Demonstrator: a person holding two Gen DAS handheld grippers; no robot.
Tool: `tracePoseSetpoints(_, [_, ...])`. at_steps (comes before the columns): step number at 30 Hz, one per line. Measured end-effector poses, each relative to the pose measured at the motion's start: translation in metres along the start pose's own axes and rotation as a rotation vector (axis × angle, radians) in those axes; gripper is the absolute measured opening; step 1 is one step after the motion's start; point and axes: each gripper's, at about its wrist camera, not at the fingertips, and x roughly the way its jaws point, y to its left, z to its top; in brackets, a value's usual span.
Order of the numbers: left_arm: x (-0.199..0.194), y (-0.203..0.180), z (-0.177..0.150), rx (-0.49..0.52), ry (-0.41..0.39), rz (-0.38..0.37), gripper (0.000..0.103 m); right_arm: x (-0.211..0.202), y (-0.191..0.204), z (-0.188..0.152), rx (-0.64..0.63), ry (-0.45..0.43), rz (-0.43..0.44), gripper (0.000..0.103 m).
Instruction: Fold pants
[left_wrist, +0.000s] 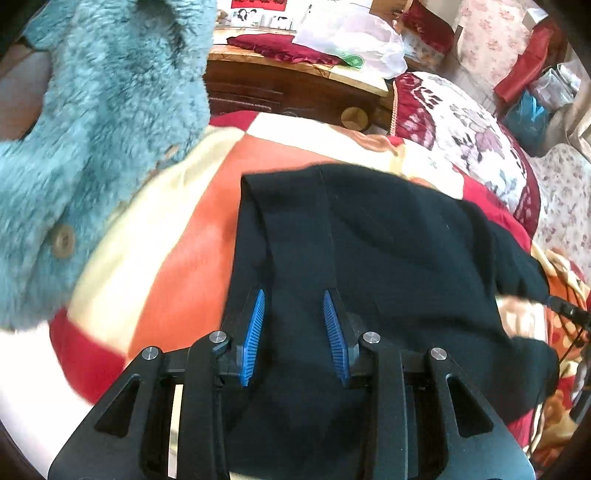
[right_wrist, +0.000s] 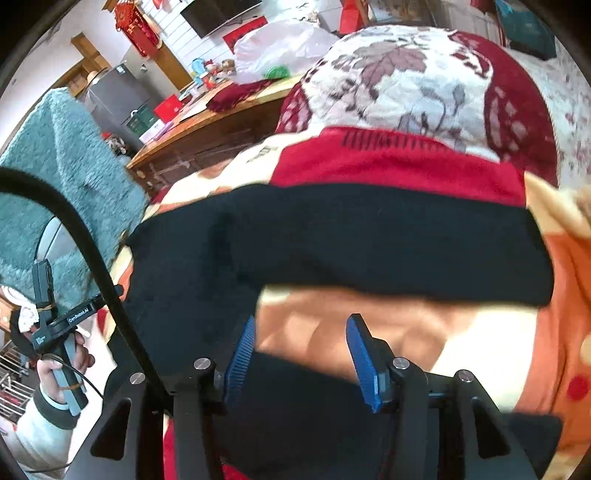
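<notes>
Black pants (left_wrist: 369, 240) lie spread on a red, orange and cream blanket (left_wrist: 177, 236) on a bed. My left gripper (left_wrist: 294, 295) hovers over the pants with its blue pads apart and nothing between them. In the right wrist view the pants (right_wrist: 332, 236) run as a dark band across the bed, with more black cloth under the gripper body. My right gripper (right_wrist: 303, 325) is open and empty above a bare patch of blanket (right_wrist: 369, 325) between the two dark parts. The left gripper's handle (right_wrist: 62, 325), held by a hand, shows at the left edge.
A teal fluffy coat (left_wrist: 92, 129) hangs at the left, close to the bed. A floral red and white pillow (left_wrist: 472, 136) lies at the head of the bed. A wooden cabinet (left_wrist: 295, 92) with a white plastic bag (left_wrist: 354, 40) stands behind. A black cable (right_wrist: 85, 243) crosses the right view.
</notes>
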Motion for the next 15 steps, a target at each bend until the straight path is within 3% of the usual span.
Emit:
tracePoseSetpoints(1, [0.002, 0.001, 0.006, 0.013, -0.005, -0.004, 0.033, 0.001, -0.003, 0.009, -0.018, -0.004, -0.014, 0.049])
tracePoseSetpoints(5, [0.014, 0.002, 0.032, 0.049, 0.007, -0.101, 0.054, 0.01, -0.015, 0.044, -0.13, 0.011, -0.05, 0.05])
tracePoseSetpoints(7, [0.021, 0.003, 0.045, 0.05, 0.025, -0.13, 0.054, 0.021, -0.019, 0.064, -0.206, 0.057, -0.054, 0.053])
tracePoseSetpoints(11, [0.033, 0.001, 0.068, 0.149, 0.036, -0.105, 0.054, 0.047, -0.027, 0.094, -0.333, 0.15, -0.093, 0.058])
tracePoseSetpoints(15, [0.048, -0.003, 0.083, 0.265, 0.064, -0.134, 0.054, 0.07, -0.036, 0.115, -0.387, 0.217, -0.052, 0.059])
